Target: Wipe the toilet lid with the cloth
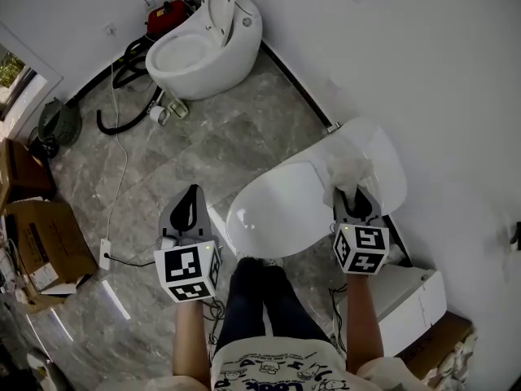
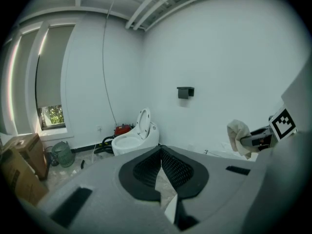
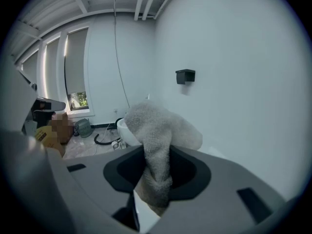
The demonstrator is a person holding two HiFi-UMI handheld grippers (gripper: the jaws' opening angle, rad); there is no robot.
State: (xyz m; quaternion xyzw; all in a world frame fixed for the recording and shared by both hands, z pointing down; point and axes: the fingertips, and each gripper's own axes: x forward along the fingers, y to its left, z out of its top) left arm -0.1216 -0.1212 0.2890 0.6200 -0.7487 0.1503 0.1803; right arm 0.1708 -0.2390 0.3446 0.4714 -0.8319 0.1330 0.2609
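Right gripper (image 1: 356,204) (image 3: 156,179): clenched on the cloth, held over the back part of the toilet lid and pointing towards its wall end.
Cloth (image 1: 348,172) (image 3: 155,130) (image 2: 239,133): one, pale and bunched. One end is pinched between the right gripper's jaws and the rest sticks out past their tips, flopped into a lump. It is over the lid's back end; I cannot tell whether it touches the lid.
Left gripper (image 1: 192,194) (image 2: 160,149): jaws closed tip to tip with nothing between them, held over the floor just beside the lid's left edge.
Grippers, count: two, each with one marker cube.
Toilet lid (image 1: 277,210): one, white and oval, lying shut and flat. Its long axis runs from the rounded front end by the person's legs (image 1: 256,300) to the back end at the wall.
Toilets, count: two. The second toilet (image 1: 203,51) (image 2: 134,138) stands well apart from the lid, on the side away from the person, with its own lid raised.
Hose (image 1: 122,96): one, black, coiled on the floor beside the second toilet.
Cardboard boxes (image 1: 45,239): at least two, brown, far to the lid's left beyond the left gripper.
White box (image 1: 415,300): one, on the floor just right of the lid's front end.
Wall holder (image 3: 185,75) (image 2: 185,92): one, black, on the wall above the lid.
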